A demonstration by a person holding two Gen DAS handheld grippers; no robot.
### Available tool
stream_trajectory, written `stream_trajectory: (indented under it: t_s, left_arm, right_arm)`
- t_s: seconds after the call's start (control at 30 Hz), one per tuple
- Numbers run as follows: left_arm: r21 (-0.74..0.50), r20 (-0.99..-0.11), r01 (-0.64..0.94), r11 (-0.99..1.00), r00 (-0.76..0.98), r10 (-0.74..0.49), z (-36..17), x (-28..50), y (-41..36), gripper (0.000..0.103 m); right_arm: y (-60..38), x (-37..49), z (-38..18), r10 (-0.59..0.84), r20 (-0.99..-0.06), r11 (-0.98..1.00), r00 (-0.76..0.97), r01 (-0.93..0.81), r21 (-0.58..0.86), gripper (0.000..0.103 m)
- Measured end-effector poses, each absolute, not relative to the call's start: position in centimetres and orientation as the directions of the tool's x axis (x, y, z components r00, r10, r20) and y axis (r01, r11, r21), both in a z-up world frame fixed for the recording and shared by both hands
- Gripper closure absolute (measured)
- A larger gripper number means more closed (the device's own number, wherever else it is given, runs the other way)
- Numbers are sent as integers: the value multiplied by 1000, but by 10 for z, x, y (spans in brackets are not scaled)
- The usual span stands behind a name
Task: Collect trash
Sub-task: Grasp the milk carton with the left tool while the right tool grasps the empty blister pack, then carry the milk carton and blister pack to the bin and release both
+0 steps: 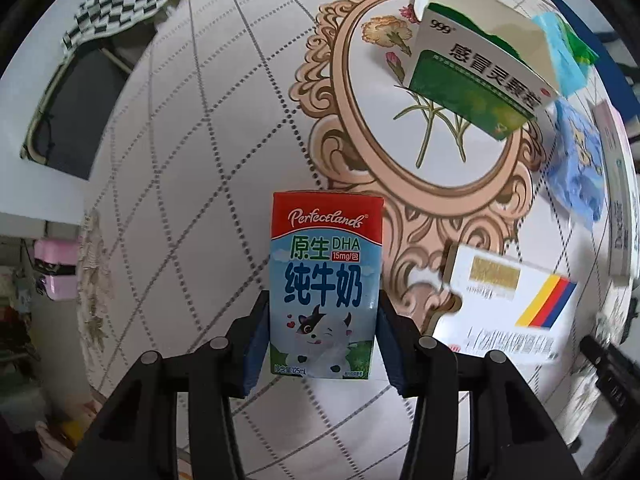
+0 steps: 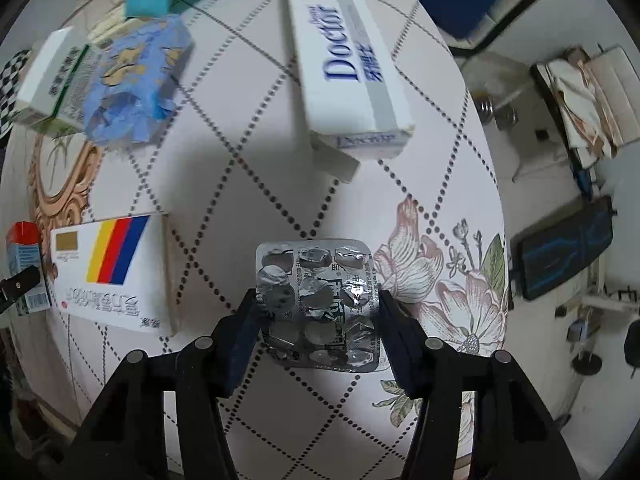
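Grasp step, both hands at once. Left gripper (image 1: 322,344) has its pads against both sides of the milk carton (image 1: 325,286), which stands on the tablecloth (image 1: 180,168). Right gripper (image 2: 318,334) pinches the empty blister pack (image 2: 318,304) by its edges.

Beyond, at 2 o'clock of the carton, the striped box (image 1: 508,308); further off at 1 o'clock the green medicine box (image 1: 476,80). At 12 o'clock of the blister, the toothpaste box (image 2: 348,64).

Next, by my judgement: lift both pieces clear and carry them to a bin, which neither view shows.
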State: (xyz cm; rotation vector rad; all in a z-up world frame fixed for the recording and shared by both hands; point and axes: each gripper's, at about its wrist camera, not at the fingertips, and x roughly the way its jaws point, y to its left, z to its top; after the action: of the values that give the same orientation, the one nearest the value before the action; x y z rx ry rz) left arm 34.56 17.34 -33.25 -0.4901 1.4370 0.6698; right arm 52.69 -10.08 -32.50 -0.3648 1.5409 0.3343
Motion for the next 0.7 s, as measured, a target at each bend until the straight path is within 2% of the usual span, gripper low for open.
stream_trajectory:
  t_s: [0.23, 0.7]
  left_arm:
    - [101, -983, -666, 739, 49, 179, -304, 306, 147, 57]
    - [7, -944, -597, 802, 261, 202, -217, 154, 103, 57]
  right_arm:
    - [-109, 485, -299, 33, -998, 893, 49, -450, 8, 44]
    - [-120, 297, -210, 200, -965, 875, 172, -474, 97, 44]
